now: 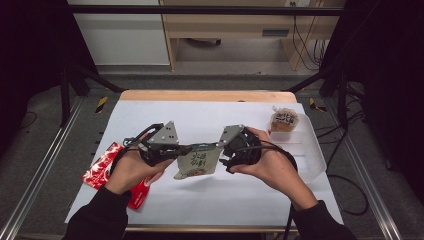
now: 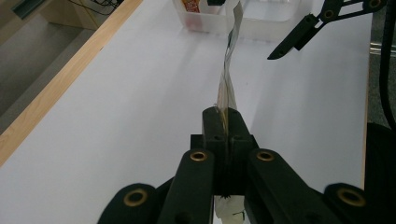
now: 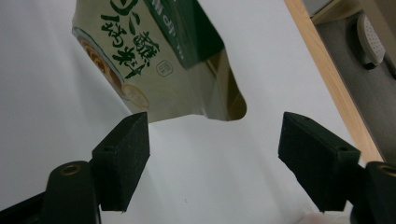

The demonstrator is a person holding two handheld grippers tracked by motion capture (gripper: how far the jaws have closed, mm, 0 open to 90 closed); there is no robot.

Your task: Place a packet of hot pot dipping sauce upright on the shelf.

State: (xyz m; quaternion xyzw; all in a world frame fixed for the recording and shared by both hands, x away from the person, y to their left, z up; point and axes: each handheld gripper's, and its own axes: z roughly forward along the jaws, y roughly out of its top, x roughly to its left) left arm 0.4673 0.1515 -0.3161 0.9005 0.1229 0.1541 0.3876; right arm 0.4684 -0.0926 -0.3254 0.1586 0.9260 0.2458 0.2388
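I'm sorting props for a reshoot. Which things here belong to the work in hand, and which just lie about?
In hand:
- beige snack pouch
- left claw, shut on its edge
- right claw, open

Lying about:
- red packet
- clear bin
- wrapped bun

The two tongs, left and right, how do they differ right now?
The left tongs are shut on the beige snack pouch, pinching its edge; the right tongs stand open with nothing pressed between their pads. The left tongs carry the pouch above the white table, while the right tongs sit just short of its other edge. Both are black, hand-held, and face each other across the pouch.
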